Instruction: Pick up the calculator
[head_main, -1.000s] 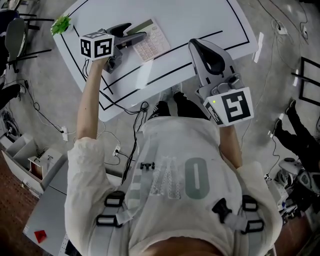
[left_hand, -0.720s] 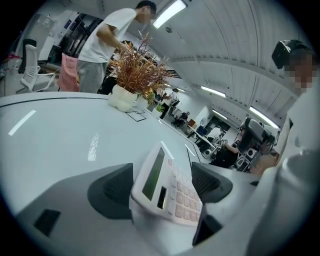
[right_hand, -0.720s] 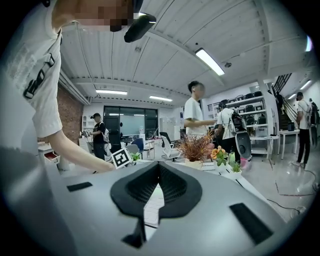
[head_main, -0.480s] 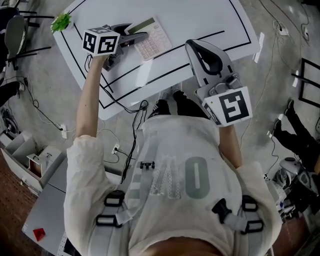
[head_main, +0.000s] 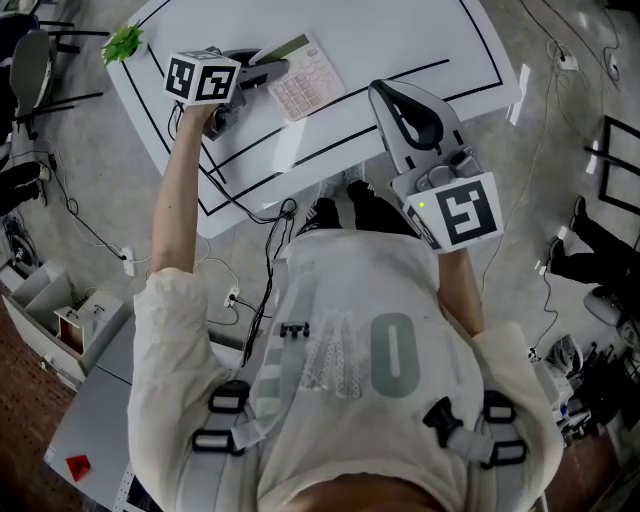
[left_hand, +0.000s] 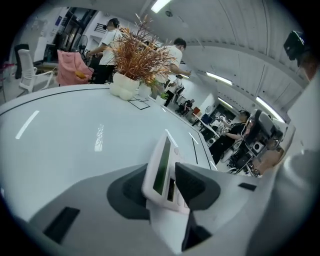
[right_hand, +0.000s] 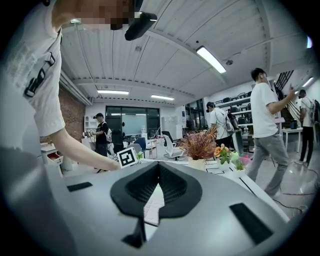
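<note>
Left gripper (left_hand: 162, 187) jaws, wide apart a second ago, are closing on the display end of the calculator (left_hand: 161, 167), pads just meeting its two faces. It sits on the bench's (left_hand: 75, 130) left half, well back from the near edge, so I judge the lift can follow.

Your flat white plastic calculator (head_main: 303, 76), with pale key rows and a dark green display strip, is on the left part of the white table (head_main: 400, 40). It's askew to the table's black lines, display end toward your left gripper (head_main: 268, 68). In the left gripper view that display end sits between the closing jaws, one dark pad on the calculator's face, the other against its back. Keys end points away from you.
</note>
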